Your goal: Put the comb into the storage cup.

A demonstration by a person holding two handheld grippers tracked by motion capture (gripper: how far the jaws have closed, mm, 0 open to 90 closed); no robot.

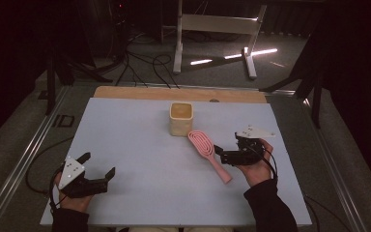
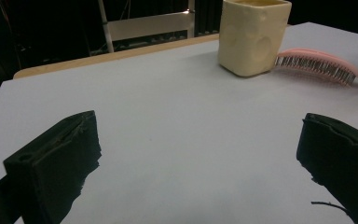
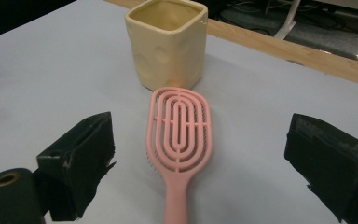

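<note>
A pink hairbrush [image 1: 206,152] lies bristles down on the pale mat, head toward a cream square cup [image 1: 181,118] and touching or nearly touching it. My right gripper [image 1: 221,155] is open, its jaws on either side of the brush's handle without gripping it. In the right gripper view the brush [image 3: 179,121] runs up between the spread jaws of the right gripper [image 3: 200,140], with the cup [image 3: 168,44] just beyond its head. My left gripper [image 1: 99,165] rests open at the near left over bare mat. The left gripper view has that gripper [image 2: 200,135] empty, the cup [image 2: 251,37] and the brush [image 2: 314,63] far off.
The mat [image 1: 135,140] covers a wooden table whose far edge [image 1: 125,92] shows as a bare strip. Metal rails [image 1: 24,159] run along both sides. Behind the table, a white frame stand [image 1: 212,24] and cables [image 1: 145,67] are on the floor.
</note>
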